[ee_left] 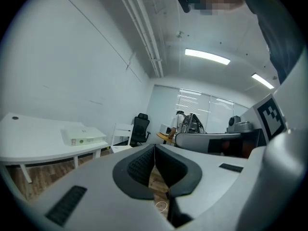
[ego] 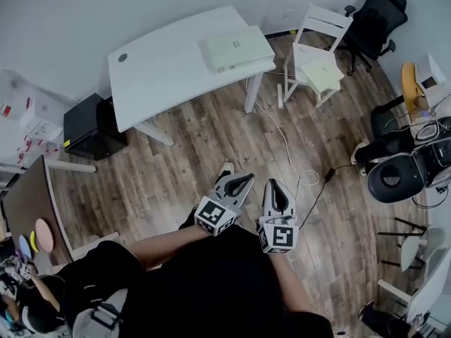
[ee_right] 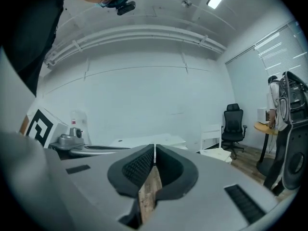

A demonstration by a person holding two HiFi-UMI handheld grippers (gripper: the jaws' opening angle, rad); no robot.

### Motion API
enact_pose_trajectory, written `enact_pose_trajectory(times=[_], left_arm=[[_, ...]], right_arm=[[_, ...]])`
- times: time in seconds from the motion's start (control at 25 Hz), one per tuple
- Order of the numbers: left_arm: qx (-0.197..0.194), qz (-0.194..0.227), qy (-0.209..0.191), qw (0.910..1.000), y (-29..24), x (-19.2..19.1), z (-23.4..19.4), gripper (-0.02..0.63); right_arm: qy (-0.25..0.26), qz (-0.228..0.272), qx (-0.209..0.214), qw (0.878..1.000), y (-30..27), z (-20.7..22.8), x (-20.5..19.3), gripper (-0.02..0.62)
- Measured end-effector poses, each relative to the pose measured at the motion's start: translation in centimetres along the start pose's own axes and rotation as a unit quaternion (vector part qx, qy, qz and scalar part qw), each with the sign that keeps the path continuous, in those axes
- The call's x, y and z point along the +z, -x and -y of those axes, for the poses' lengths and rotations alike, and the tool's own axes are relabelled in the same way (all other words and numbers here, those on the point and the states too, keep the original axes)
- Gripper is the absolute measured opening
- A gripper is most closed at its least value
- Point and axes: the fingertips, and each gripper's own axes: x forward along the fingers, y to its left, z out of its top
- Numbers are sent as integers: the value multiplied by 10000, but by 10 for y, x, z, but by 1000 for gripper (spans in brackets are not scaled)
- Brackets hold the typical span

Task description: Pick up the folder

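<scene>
Currently the left tool (ego: 242, 182) and the right tool (ego: 276, 191), both empty with jaws pressed together, hover at lower centre, well apart from the pale green rectangular folder (ego: 236, 48) lying flat on the white curved desk (ego: 158, 72) at upper centre.

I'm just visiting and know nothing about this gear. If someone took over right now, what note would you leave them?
Left gripper: shut, empty.
Right gripper: shut, empty.
Both are close to the person's body, above the wood floor, short of the table.
Folder: flat on the white table, at the end nearest the white chair, untouched.
Done: nothing.
Left: approach, open the jaws, grip the folder, lift.
</scene>
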Motion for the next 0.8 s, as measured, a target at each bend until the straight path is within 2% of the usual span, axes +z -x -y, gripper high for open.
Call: enact_pose_trajectory(times=[0.4,0.56,0.8], left_arm=[[400,234,250,9986,-69,70,-150,15],[513,290,264,9979,-87,96,-204,15],[462,288,238,9982,-112,110,-243,15]], right_arm=[[84,-272,461,9985,-170,11,42,34],[132,-168,306,9993,-224,19,62,34],[5,-230,138,9996,-262,35,69,34]])
